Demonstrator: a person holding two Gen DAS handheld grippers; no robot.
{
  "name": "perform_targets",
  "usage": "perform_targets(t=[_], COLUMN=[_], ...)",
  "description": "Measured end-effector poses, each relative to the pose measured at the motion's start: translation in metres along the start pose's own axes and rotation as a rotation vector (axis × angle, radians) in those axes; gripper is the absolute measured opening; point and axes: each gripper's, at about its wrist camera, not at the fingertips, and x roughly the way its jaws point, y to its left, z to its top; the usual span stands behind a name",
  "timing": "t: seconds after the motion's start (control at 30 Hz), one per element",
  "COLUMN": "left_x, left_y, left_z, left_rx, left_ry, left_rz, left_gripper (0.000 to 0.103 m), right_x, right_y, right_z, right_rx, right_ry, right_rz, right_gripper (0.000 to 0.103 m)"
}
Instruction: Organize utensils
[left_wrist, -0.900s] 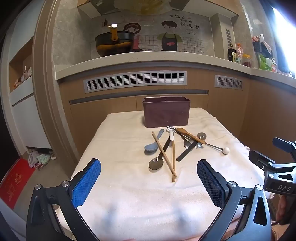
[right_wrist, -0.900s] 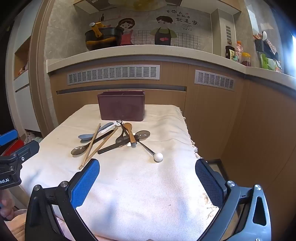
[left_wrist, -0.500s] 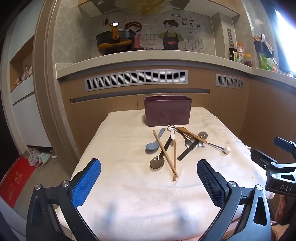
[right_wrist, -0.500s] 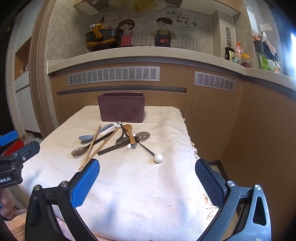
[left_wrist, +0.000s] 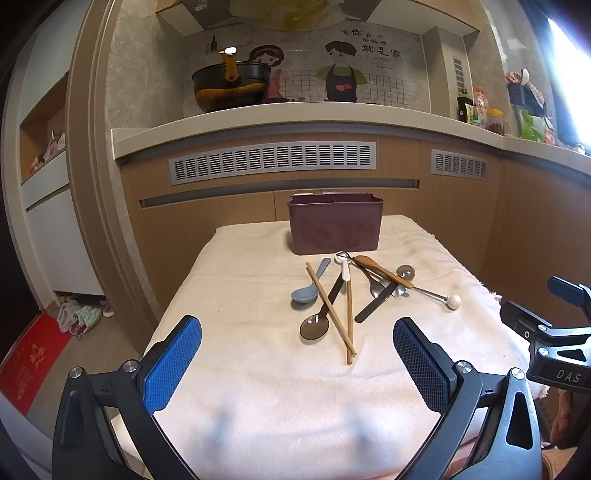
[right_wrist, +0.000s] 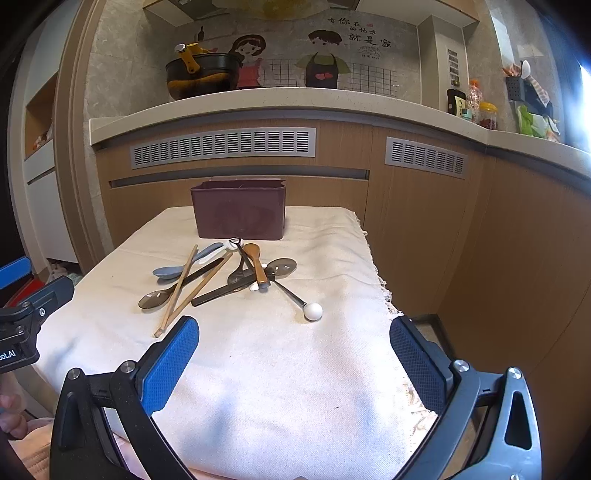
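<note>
left gripper (left_wrist: 297, 354) hangs wide open, nothing between its pads, over a cream cloth (left_wrist: 258, 387). ahead, tangled utensils: chopsticks (left_wrist: 338, 314), blue spoon (left_wrist: 308, 288), before a maroon caddy (left_wrist: 335, 227).

Both wrist views side by side, angled down — shared utensil pile (left_wrist: 347, 295) ahead.

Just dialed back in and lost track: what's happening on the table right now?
A person holds both tools over the near edge of the cloth-covered table, the left tool and the right tool wide open and empty. The chopsticks, spoons and the white-ball stirrer lie in a loose pile in front of the maroon utensil holder. Nothing has been sorted yet.
</note>
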Motion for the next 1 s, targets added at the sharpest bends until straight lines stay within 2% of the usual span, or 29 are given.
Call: perform_targets(t=[1.0], left_x=[0.0028], left_y=[0.002], left_z=[0.004], left_rx=[-0.012], left_ry=[0.016], left_rz=[-0.002], left_gripper=[0.103], right_x=[0.0036], right_y=[0.0013], right_z=[0.0005], right_rx=[-0.006], right_ry=[0.005], right_rz=[0.013], right_gripper=[0.103])
